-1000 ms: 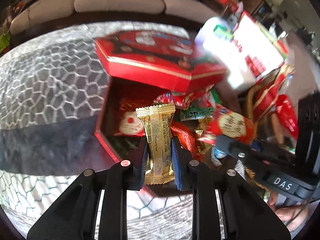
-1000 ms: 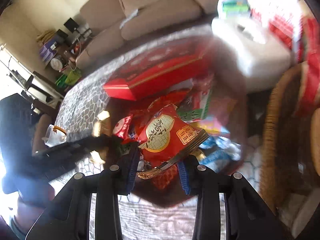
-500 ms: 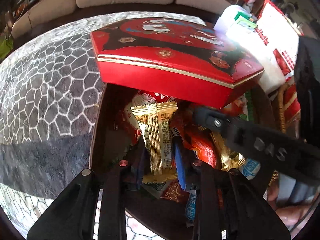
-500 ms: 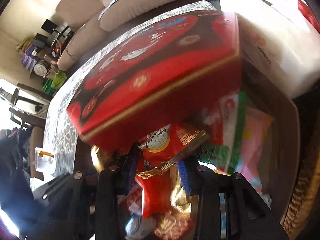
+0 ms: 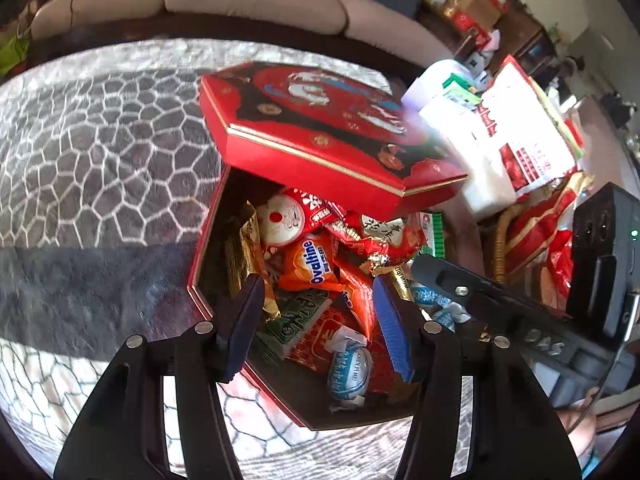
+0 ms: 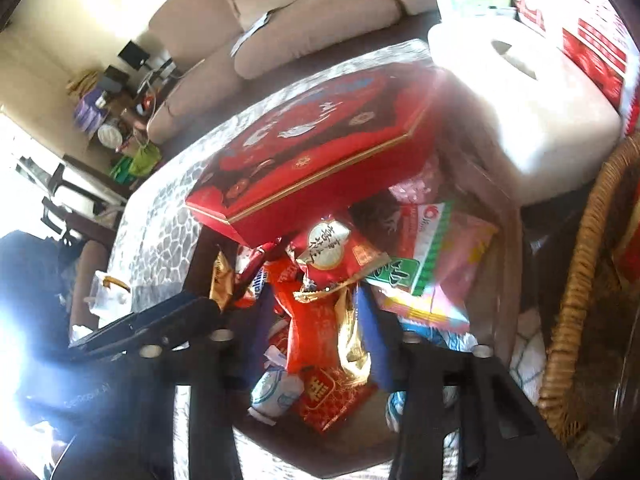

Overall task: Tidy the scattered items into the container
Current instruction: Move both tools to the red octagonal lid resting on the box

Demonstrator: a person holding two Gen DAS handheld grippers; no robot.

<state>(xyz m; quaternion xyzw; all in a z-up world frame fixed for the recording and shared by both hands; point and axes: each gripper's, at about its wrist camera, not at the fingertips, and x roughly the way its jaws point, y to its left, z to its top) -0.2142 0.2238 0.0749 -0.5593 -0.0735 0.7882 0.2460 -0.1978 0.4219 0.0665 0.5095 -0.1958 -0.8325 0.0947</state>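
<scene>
The red hexagonal box (image 5: 199,276) (image 6: 202,248) lies open on the table, filled with several snack packets. Its red lid (image 5: 320,136) (image 6: 316,152) leans over the far half. The gold packet (image 5: 244,252) (image 6: 222,284) lies inside by the left wall. The red packet with a round white label (image 5: 384,236) (image 6: 332,250) lies on the pile. My left gripper (image 5: 316,324) is open and empty above the box's near part. My right gripper (image 6: 316,332) is open and empty above the pile; its finger (image 5: 460,284) shows in the left wrist view.
A white tissue pack (image 6: 528,100) (image 5: 476,160) and red-and-white bags (image 5: 528,136) stand right of the box. A wicker basket (image 6: 576,288) (image 5: 500,248) is at the right. The table has a honeycomb-patterned cloth (image 5: 100,152). A sofa (image 5: 248,4) is behind it.
Both grippers have opened and pulled back. The gold packet left my left gripper and the red packet left my right gripper; both now lie in the box.
</scene>
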